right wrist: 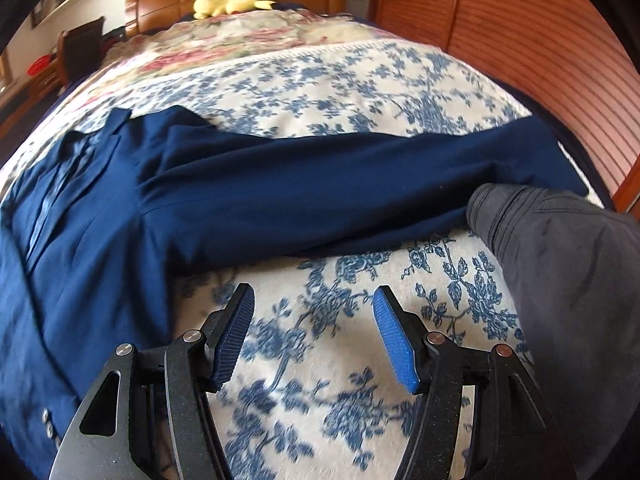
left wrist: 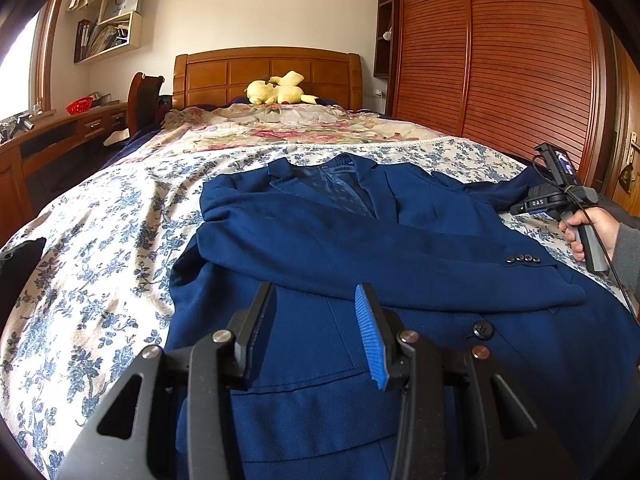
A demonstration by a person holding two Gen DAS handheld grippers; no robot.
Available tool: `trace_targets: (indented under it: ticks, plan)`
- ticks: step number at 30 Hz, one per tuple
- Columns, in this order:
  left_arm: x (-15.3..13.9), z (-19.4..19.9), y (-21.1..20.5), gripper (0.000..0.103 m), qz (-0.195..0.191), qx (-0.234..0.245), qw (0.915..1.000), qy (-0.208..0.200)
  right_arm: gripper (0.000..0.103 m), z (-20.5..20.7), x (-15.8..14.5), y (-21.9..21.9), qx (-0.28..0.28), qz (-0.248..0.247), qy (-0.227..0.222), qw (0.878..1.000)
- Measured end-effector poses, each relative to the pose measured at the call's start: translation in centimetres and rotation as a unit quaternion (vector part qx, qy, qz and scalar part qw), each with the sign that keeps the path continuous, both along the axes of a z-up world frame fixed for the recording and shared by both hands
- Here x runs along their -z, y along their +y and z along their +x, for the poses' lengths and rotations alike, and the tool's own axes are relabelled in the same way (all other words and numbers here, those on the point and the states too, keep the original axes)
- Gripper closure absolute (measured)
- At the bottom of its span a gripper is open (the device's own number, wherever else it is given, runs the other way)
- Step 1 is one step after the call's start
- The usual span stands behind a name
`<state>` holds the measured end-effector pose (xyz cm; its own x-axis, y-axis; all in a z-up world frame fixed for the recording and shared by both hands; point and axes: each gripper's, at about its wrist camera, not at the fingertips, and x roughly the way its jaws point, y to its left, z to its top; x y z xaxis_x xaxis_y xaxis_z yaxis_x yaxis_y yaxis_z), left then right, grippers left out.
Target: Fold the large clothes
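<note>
Blue-flowered bedding covers the near part of a bed in a bedroom, and a dark blue suit jacket lies spread front-up across it. Nearest in the left wrist view, the left claw hangs over the jacket's lower front, just beside a dark button; its jaws are parted, nothing is caught between them, and whether the tips touch the cloth cannot be told. Beyond it one sleeve is folded across the chest, its cuff with a row of small buttons toward the right. At the right edge a hand grips the handle of the right claw's tool.

From the right wrist view, the right claw hovers over bare bedding, released, with nothing between its blue pads. Just past it the jacket's other sleeve stretches out sideways toward the right. A grey garment lies at the right, overlapping that sleeve's end.

Farther up the bed is a pink-flowered quilt, then a yellow plush toy against the wooden headboard. A slatted wooden wardrobe stands on the right, a desk and wall shelves on the left.
</note>
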<state>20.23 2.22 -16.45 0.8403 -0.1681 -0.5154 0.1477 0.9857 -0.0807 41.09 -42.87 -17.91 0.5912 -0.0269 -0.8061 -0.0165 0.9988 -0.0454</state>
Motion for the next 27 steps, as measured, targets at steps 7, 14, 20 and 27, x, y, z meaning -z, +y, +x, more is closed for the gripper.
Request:
trace_targets:
  ticks: [7, 14, 20, 27]
  plan:
    - [0.0, 0.1, -0.2, 0.064, 0.003, 0.001, 1.0, 0.002, 0.04, 1.3, -0.1, -1.4, 0.022, 0.062, -0.011, 0.998]
    - [0.0, 0.2, -0.3, 0.064, 0.007, 0.002, 1.0, 0.005, 0.039, 3.5, 0.1, -2.4, 0.059, 0.115, -0.002, 0.992]
    - [0.1, 0.3, -0.2, 0.064, 0.004, 0.0, 1.0, 0.008, 0.039, 5.3, 1.3, -2.1, 0.091, 0.085, 0.021, 0.992]
    - [0.1, 0.3, -0.3, 0.064, 0.008, 0.002, 0.9999, 0.008, 0.099, 6.2, 0.5, -1.5, 0.063, 0.063, 0.01, 0.996]
